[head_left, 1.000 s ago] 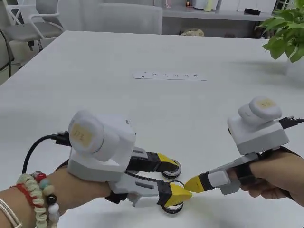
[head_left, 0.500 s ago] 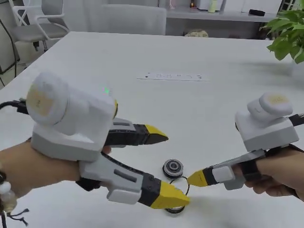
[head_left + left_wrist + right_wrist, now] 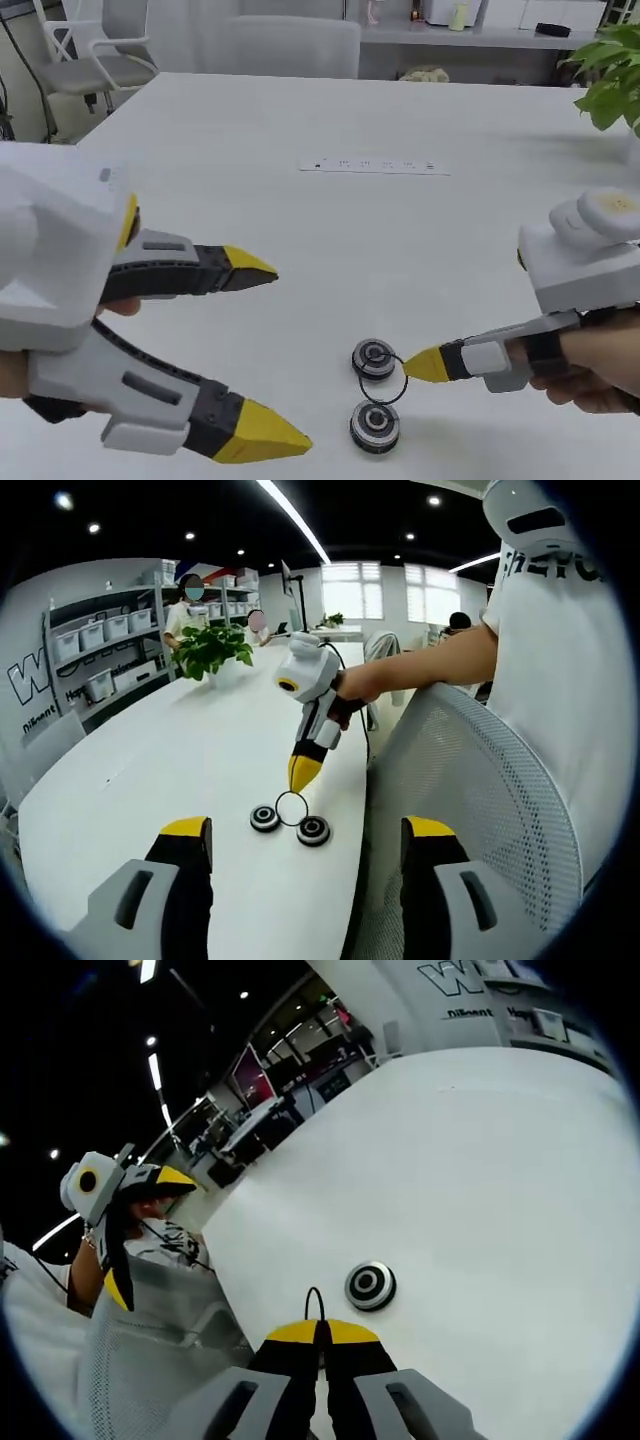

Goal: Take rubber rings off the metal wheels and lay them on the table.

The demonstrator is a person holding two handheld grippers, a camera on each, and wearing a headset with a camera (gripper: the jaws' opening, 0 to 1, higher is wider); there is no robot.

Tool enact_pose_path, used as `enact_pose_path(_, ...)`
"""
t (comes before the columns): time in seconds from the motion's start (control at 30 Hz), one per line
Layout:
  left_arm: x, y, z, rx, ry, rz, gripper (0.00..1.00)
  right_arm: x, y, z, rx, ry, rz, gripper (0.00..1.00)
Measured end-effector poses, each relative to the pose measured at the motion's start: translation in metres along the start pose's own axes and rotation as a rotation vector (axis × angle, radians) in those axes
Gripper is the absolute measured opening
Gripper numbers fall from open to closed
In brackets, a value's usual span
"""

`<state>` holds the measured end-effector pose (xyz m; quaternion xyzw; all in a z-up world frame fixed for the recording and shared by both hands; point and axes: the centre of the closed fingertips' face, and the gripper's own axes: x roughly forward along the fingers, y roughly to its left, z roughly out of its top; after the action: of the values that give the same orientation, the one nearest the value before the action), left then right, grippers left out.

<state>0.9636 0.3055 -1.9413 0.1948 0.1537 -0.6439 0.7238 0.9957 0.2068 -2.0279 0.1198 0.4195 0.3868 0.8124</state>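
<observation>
Risk: you hold the rubber ring (image 3: 390, 379) only at the tips of the right gripper's (image 3: 425, 365) clenched fingers, so it may slip out or snag the 2 metal wheels (image 3: 373, 358), which nothing restrains. Your left gripper's (image 3: 262, 350) fingers are spread and empty. The ring is a thin black loop, between both wheels, just above the surface (image 3: 300, 220).

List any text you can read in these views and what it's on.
"W": large letter on the wall, rest cut off.
"Diligent", or close to it: smaller line under it, same wall.
Lettering on the person's shirt: cut off, not readable.
Marks on the white strip: too small.
</observation>
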Motion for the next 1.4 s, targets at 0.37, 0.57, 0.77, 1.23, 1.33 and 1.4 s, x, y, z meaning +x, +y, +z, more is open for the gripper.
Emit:
enact_pose_path(0.37, -0.037, -0.001, -0.036, -0.108, 0.034, 0.123, 0.76, -0.004, 0.011, 0.013, -0.021, -0.05, 0.025, 0.0)
enact_pose_path(0.57, -0.048, 0.002, -0.05, -0.181, 0.024, 0.192, 0.75, -0.007, 0.013, 0.02, -0.025, -0.084, 0.03, 0.0)
enact_pose_path(0.77, -0.045, 0.001, -0.055, -0.211, -0.011, 0.237, 0.74, -0.007, 0.013, 0.025, -0.054, -0.1, 0.016, 0.0)
enact_pose_path(1.23, -0.05, 0.018, -0.065, -0.314, -0.05, 0.337, 0.72, 0.005, 0.019, 0.025, -0.118, -0.085, 0.012, 0.0)
enact_pose_path(1.33, -0.046, 0.014, -0.066, -0.292, -0.031, 0.311, 0.74, 0.011, 0.019, 0.017, -0.161, -0.044, -0.004, 0.0)
enact_pose_path(1.4, -0.044, 0.012, -0.071, -0.301, 0.005, 0.303, 0.74, 0.013, 0.023, 0.016, -0.163, -0.042, 0.005, 0.0)
